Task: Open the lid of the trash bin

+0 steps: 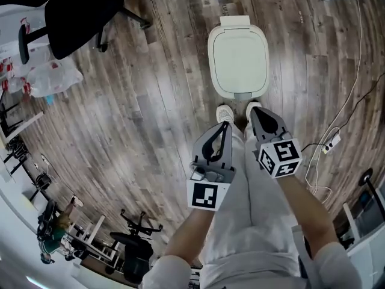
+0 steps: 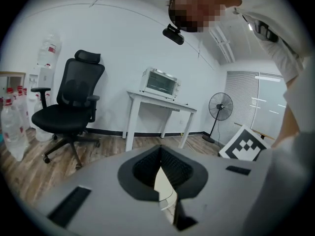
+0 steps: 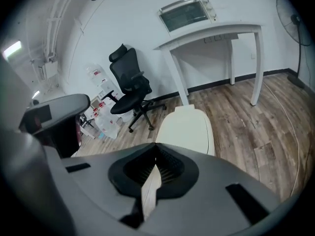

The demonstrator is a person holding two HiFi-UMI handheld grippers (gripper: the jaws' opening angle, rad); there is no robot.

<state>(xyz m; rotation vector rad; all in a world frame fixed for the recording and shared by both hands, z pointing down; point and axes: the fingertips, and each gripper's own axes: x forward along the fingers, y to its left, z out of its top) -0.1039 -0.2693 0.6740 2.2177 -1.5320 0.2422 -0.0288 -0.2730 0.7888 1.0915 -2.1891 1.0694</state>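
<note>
Trash bin [image 1: 234,21] stood on the floor [image 1: 150,101], lid [image 1: 239,56] shut, contents hidden. Your left gripper [image 1: 225,126] and right gripper [image 1: 253,111] had fingers together, empty, just short of the bin's near edge.

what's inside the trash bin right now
Nothing inside can be seen: the trash bin has its cream lid shut flat, covering the whole opening. The lid's top is bare.
</note>
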